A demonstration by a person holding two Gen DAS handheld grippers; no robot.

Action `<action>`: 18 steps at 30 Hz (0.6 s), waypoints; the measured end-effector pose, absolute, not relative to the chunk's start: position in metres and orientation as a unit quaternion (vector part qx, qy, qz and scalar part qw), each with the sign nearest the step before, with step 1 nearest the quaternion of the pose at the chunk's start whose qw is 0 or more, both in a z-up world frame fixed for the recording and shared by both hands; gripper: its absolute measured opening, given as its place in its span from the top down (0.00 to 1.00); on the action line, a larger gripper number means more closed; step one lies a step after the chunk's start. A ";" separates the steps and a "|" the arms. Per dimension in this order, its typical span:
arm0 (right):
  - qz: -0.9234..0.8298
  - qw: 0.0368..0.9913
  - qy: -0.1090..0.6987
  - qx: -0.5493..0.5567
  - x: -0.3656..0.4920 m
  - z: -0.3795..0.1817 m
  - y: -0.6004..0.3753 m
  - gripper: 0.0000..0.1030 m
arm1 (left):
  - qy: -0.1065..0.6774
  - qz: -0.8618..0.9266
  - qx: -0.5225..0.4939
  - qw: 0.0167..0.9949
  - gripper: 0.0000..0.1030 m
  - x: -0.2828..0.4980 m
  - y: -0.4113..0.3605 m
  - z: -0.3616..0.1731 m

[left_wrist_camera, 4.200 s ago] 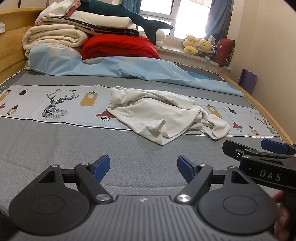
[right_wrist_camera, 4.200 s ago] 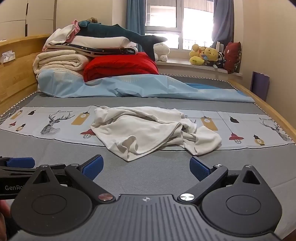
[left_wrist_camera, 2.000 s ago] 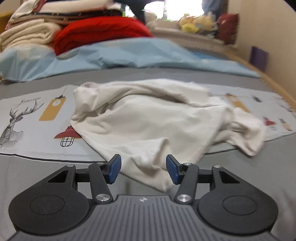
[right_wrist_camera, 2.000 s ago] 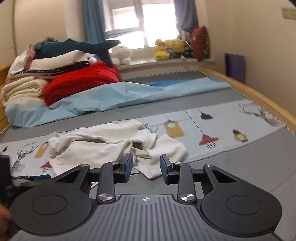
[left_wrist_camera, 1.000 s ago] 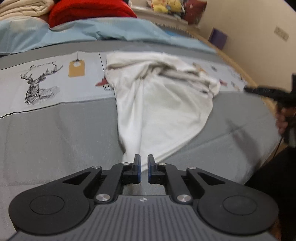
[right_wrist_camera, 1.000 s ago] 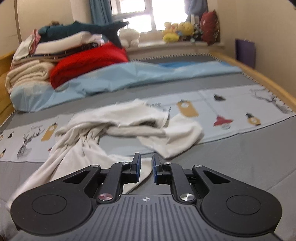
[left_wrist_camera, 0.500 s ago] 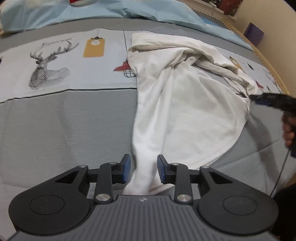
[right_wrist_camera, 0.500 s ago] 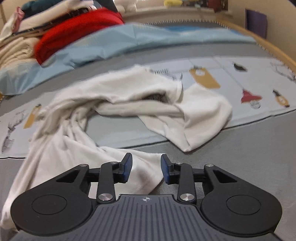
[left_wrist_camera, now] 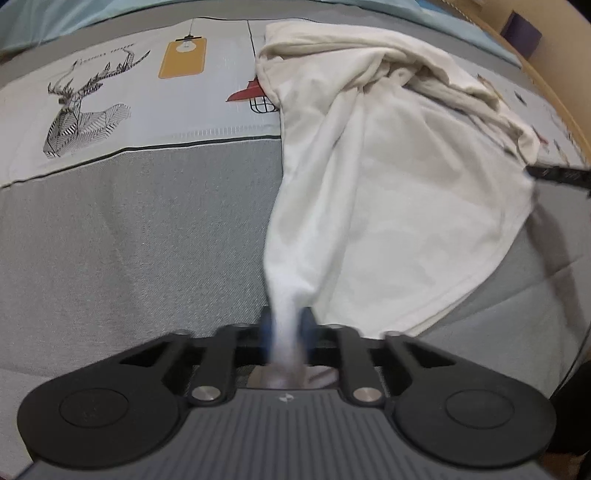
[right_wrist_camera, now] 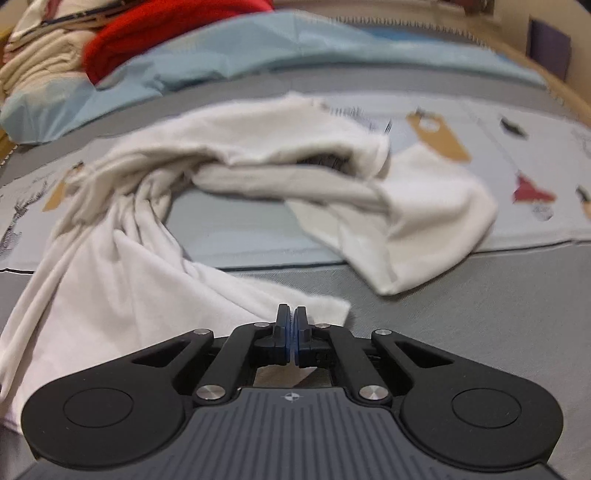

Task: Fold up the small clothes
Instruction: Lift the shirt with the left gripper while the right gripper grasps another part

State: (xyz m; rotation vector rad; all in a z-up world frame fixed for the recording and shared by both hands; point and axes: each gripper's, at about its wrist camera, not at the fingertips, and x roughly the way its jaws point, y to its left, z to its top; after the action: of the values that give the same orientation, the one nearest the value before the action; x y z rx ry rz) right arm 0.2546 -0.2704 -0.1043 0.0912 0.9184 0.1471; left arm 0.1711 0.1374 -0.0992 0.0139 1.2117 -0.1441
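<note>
A crumpled white garment point(left_wrist_camera: 388, 206) lies on the grey bed cover point(left_wrist_camera: 129, 240). In the left wrist view my left gripper point(left_wrist_camera: 286, 323) points steeply down at the garment's near corner. Its jaws are closing, and a bunched strip of the cloth is pinched between the blue pads. In the right wrist view the same garment point(right_wrist_camera: 122, 266) spreads to the left, with a sleeve end point(right_wrist_camera: 424, 225) on the right. My right gripper point(right_wrist_camera: 291, 317) is shut, pads together, on the garment's near hem corner. The right gripper point(left_wrist_camera: 533, 171) also shows at the cloth's right edge in the left wrist view.
A printed band with a deer point(left_wrist_camera: 81, 110) and lamp pictures crosses the cover. Behind it lie a light blue sheet point(right_wrist_camera: 221, 59), a red quilt point(right_wrist_camera: 166, 26) and folded cream bedding point(right_wrist_camera: 33, 70). A wooden bed rail point(left_wrist_camera: 561, 99) runs along the right.
Both grippers opened, sank onto the garment and closed again. The left now has cloth bunched between its pads. The right's pads went from apart over the hem corner to meeting on it.
</note>
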 end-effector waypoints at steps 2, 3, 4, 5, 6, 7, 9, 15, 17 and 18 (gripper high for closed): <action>0.067 0.897 0.435 0.043 0.244 -0.093 -0.282 1.00 | 0.563 -0.066 0.019 0.824 0.92 0.166 0.138 -0.097; 0.064 0.898 0.433 0.041 0.237 -0.088 -0.290 1.00 | 0.561 -0.065 0.020 0.825 0.93 0.164 0.139 -0.095; 0.062 0.897 0.435 0.036 0.231 -0.084 -0.298 1.00 | 0.559 -0.065 0.018 0.826 0.93 0.163 0.139 -0.094; 0.060 0.896 0.440 0.031 0.223 -0.080 -0.306 1.00 | 0.556 -0.067 0.016 0.828 0.94 0.161 0.138 -0.091; 0.061 0.895 0.442 0.024 0.215 -0.076 -0.313 1.00 | 0.552 -0.070 0.017 0.831 0.95 0.160 0.136 -0.089; 0.066 0.894 0.443 0.017 0.205 -0.072 -0.320 1.00 | 0.547 -0.074 0.022 0.834 0.95 0.157 0.134 -0.086; 0.082 0.887 0.455 0.000 0.183 -0.068 -0.336 1.00 | 0.541 -0.088 0.031 0.836 0.95 0.150 0.126 -0.082; 0.158 0.831 0.532 -0.020 0.121 -0.080 -0.372 1.00 | 0.559 -0.140 0.079 0.813 0.96 0.127 0.109 -0.087; 0.178 0.806 0.563 -0.040 0.103 -0.090 -0.378 1.00 | 0.565 -0.154 0.088 0.806 0.96 0.121 0.110 -0.088; 0.190 0.795 0.575 -0.036 0.096 -0.093 -0.382 1.00 | 0.566 -0.160 0.085 0.804 0.96 0.121 0.113 -0.088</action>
State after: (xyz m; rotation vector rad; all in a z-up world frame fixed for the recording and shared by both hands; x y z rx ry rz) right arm 0.0960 -0.3817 -0.0932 -0.0777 1.2349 0.4092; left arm 0.1212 0.1129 -0.0884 0.1822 1.2126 -0.3420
